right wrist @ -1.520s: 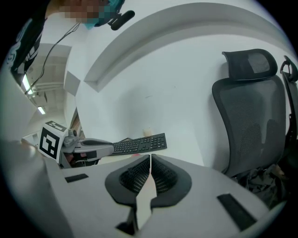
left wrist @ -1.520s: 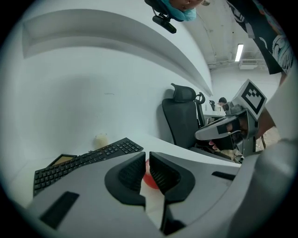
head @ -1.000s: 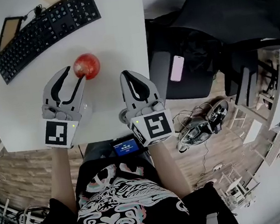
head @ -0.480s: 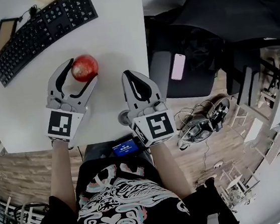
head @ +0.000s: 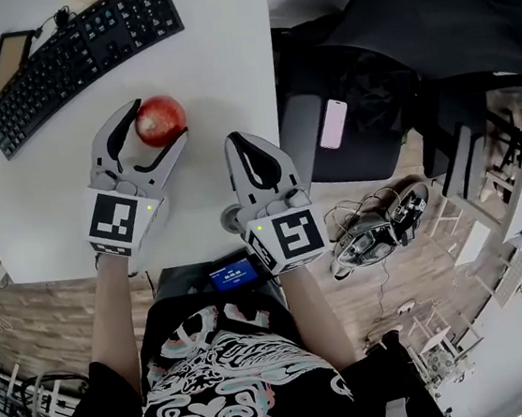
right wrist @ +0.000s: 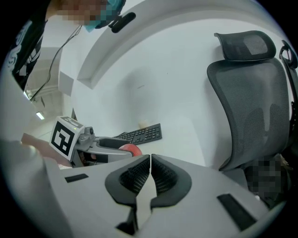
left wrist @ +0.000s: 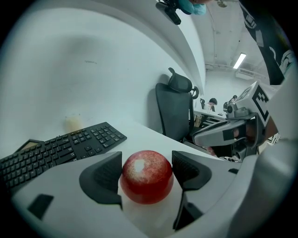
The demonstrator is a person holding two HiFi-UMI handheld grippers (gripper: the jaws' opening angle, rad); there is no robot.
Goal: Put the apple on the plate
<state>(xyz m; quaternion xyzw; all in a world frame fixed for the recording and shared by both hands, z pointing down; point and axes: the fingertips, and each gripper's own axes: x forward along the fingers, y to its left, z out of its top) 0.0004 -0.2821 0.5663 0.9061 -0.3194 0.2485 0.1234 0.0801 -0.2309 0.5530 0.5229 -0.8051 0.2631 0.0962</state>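
Left gripper [head: 155,125] jaws pinching the red apple [left wrist: 147,176], one pad against each side, apple resting on the white table [head: 221,75] between them; black keyboard [left wrist: 60,149] beyond the jaws, off to their left; right gripper [right wrist: 150,179] jaws pressed together, nothing between them

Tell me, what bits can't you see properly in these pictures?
- No plate shows in any view.
- Left gripper view: the apple sits between the left gripper's pads, but whether they squeeze it or only stand beside it cannot be told.
- Right gripper view: only a red sliver of the apple shows behind the left gripper.
- Head view: the writing on the small screen is too small to read.
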